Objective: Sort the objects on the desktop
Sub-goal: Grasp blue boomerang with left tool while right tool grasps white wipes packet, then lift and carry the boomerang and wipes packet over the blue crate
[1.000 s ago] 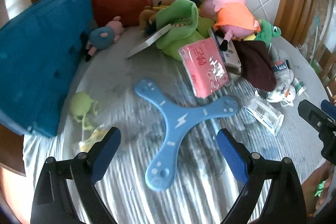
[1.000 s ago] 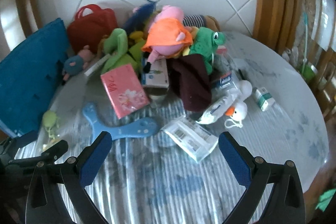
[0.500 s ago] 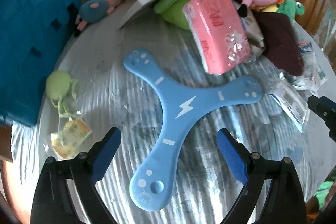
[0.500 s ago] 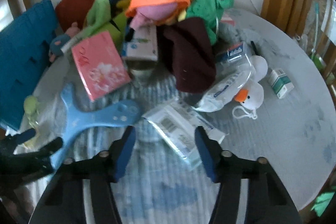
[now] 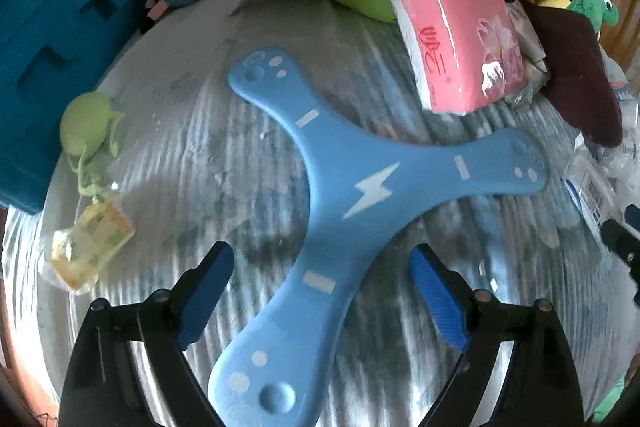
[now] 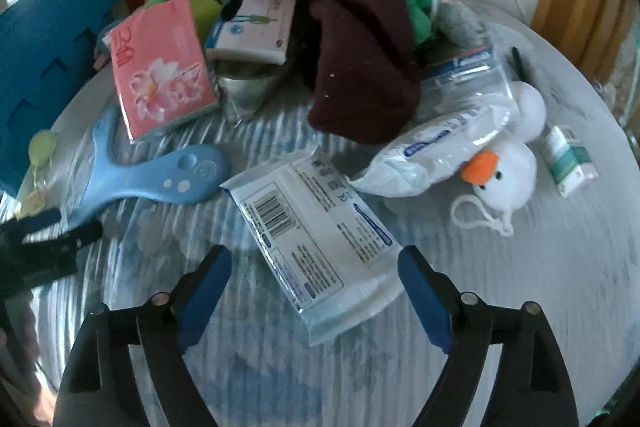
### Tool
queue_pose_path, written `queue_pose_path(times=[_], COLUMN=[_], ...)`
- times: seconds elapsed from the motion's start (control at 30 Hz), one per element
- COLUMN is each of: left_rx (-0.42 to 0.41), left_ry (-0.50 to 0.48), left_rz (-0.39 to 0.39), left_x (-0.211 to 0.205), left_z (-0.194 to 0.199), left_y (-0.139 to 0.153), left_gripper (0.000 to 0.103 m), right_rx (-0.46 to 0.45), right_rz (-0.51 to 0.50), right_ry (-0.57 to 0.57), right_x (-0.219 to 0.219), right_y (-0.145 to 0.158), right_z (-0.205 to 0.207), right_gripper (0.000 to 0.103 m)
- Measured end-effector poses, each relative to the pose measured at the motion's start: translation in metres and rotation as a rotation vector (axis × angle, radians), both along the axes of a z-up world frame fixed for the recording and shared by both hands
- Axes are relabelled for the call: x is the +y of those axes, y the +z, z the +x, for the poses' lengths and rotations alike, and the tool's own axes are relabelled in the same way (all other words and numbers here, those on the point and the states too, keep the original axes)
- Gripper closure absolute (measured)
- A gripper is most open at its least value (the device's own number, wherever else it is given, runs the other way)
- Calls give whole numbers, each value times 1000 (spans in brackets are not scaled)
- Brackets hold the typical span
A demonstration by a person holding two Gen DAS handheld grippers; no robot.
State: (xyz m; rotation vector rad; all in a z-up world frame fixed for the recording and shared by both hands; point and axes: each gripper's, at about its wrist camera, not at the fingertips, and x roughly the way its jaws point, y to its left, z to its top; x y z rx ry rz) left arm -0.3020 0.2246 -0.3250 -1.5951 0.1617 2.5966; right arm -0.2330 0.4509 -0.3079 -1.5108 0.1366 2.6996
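I see a blue three-armed boomerang (image 5: 352,195) lying flat on the table, a white lightning bolt at its centre. Just beyond its far arm lies a pink tissue pack (image 5: 456,23), leaning on the toy pile. A clear wipes packet (image 6: 316,247) lies flat, barcode up, beside the boomerang's tip.

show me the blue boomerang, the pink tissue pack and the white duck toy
blue boomerang (image 5: 370,189), left wrist view, on its white lightning bolt
pink tissue pack (image 5: 456,27), left wrist view, middle of its top face
white duck toy (image 6: 506,179), right wrist view, on its white head
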Motion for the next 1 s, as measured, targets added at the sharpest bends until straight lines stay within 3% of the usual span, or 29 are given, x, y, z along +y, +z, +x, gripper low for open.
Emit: queue_pose_path(times=[0.13, 0.23, 0.3, 0.37, 0.4, 0.47, 0.57, 0.7, 0.83, 0.93, 1.0], left_rx=[2, 22, 27, 20, 20, 14, 0, 7, 8, 14, 16], left_ry=[-8, -38, -54, -53, -51, -37, 5, 33, 46, 58, 72], left_rz=[43, 59, 58, 61, 58, 47, 39, 28, 26, 38, 49], left_x=[2, 7, 11, 12, 12, 11, 6, 6, 9, 7, 5], left_z=[-8, -2, 4, 9, 12, 21, 34, 42, 45, 43, 41], left_y=[-2, 0, 3, 4, 4, 5, 7, 9, 8, 6, 6], left_gripper=[13, 33, 55, 62, 63, 64, 65, 65, 65, 65, 65], right_rx=[6, 17, 26, 25, 15, 2, 16, 15, 1, 13, 29], right_rz=[42, 72, 83, 78, 76, 70, 7, 22, 40, 29, 44], right_ry=[30, 43, 55, 58, 59, 49, 62, 120, 138, 144, 147], right_x=[0, 1, 0, 1, 1, 1, -2, -10, -5, -1, -2], right_y=[-8, -13, -15, -17, -19, -19, -15, -16, -18, -21, -20], right_z=[-10, -15, -14, -11, -10, -6, 2, 6, 0, -4, -4], right_gripper=[16, 13, 11, 11, 12, 24, 28, 28, 16, 17, 32])
